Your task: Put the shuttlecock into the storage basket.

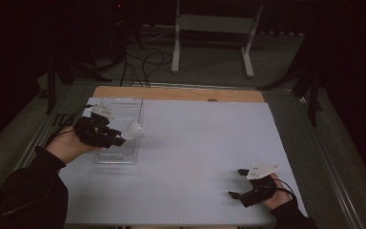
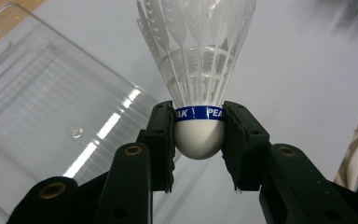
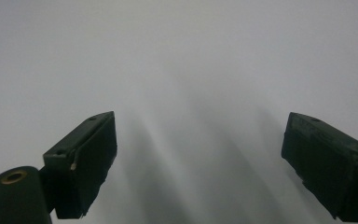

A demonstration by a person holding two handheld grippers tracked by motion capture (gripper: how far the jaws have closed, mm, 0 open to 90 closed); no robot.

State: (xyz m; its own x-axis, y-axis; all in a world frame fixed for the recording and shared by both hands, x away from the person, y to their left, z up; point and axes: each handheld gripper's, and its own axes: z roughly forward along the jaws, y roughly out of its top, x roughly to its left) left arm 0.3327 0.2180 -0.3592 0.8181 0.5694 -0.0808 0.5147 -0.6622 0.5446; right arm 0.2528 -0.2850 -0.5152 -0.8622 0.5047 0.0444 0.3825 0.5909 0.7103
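Note:
A white feathered shuttlecock [image 2: 198, 79] with a blue band round its cork is clamped at the cork by my left gripper [image 2: 198, 140], feathers pointing away from the jaws. In the high view the left gripper [image 1: 119, 139] holds the shuttlecock [image 1: 134, 130] over the right edge of a clear plastic box [image 1: 119, 107] at the table's left. The box's ribbed bottom [image 2: 51, 107] lies below and to the left of the jaws. My right gripper [image 1: 238, 183] rests near the front right of the table, open, with its jaws wide apart [image 3: 200, 172] over bare white surface.
The white tabletop [image 1: 200, 143] has a wooden strip [image 1: 181, 93] along its far edge. Beyond it stand a white metal frame [image 1: 214, 38] and cables [image 1: 143, 67] on the floor. A metal rail [image 1: 333, 157] runs down the table's right side.

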